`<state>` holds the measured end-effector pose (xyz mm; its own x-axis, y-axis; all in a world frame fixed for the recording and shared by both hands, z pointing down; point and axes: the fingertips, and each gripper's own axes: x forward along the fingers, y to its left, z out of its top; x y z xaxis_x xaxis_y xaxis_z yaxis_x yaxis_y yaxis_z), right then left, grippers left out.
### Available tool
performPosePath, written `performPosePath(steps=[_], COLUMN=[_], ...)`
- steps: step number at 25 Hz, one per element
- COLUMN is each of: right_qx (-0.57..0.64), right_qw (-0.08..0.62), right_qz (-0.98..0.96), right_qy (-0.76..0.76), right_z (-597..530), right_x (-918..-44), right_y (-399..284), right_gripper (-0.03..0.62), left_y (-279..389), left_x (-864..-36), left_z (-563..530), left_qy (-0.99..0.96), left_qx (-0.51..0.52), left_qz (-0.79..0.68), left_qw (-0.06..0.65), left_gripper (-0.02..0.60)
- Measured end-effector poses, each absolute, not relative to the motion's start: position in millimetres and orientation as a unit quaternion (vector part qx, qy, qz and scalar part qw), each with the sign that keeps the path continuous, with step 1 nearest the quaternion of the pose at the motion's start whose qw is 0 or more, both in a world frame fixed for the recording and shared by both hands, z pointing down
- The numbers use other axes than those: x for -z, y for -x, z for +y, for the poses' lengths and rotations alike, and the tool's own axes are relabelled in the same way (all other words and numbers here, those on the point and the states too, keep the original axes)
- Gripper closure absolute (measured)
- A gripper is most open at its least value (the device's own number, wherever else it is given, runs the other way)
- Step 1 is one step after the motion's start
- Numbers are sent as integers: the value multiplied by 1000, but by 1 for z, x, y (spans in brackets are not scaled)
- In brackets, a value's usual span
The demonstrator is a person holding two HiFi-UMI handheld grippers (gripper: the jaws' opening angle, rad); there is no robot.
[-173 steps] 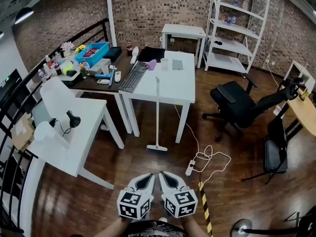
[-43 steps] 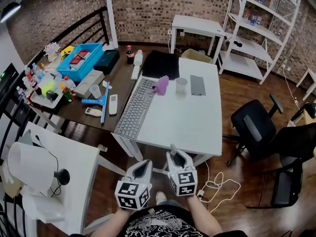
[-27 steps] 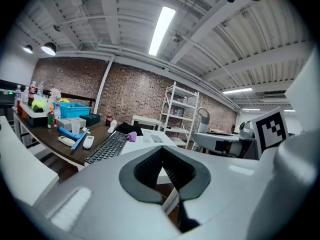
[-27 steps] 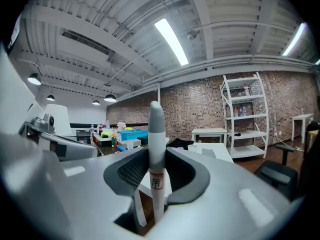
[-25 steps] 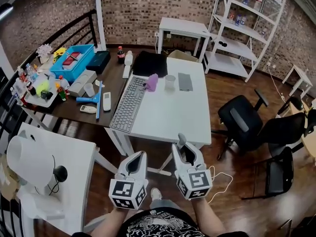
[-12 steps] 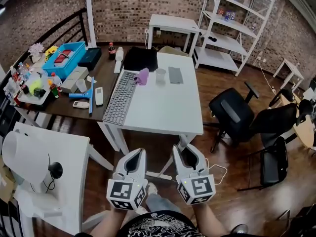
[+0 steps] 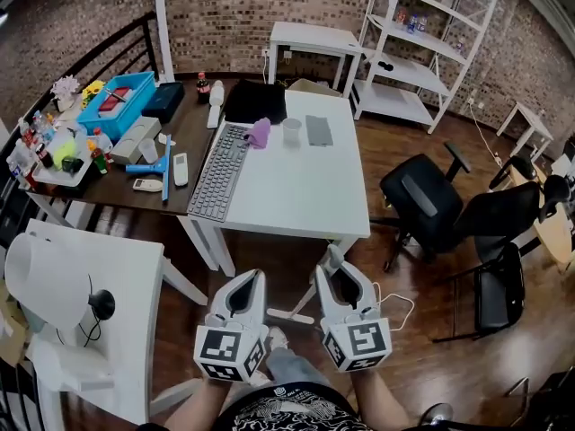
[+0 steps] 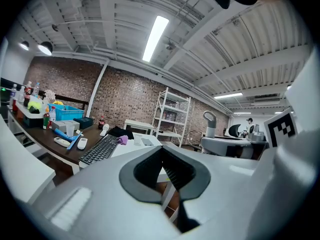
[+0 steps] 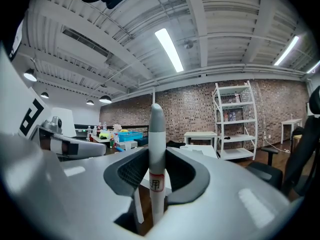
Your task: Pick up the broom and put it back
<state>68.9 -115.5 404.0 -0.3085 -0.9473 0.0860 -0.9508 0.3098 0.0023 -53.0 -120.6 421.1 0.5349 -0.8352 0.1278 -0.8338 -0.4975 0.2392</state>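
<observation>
At right hand-held gripper (image 7: 340,284), white-grey broom (image 9: 156,134)

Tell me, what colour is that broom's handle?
The broom handle is white with a grey top end, clearest in the right gripper view.

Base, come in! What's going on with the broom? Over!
Right gripper shut on broom handle, handle upright. Left gripper shut, empty. White table edge close in front, office chair off to the right.
</observation>
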Motion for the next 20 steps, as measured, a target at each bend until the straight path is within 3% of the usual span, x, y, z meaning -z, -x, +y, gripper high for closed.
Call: performPosePath(steps=[20], right_qx=[-39], right_qw=[44], right_qz=[-827], right_qy=[-559], right_z=[-178], right_x=[-459], right_y=[-48], right_gripper=[497], left_y=[48], left_x=[-453], left_z=[-143], left_qy=[-856], left_qx=[-40], left_qz=[-493], left_qw=[149], left_gripper=[577])
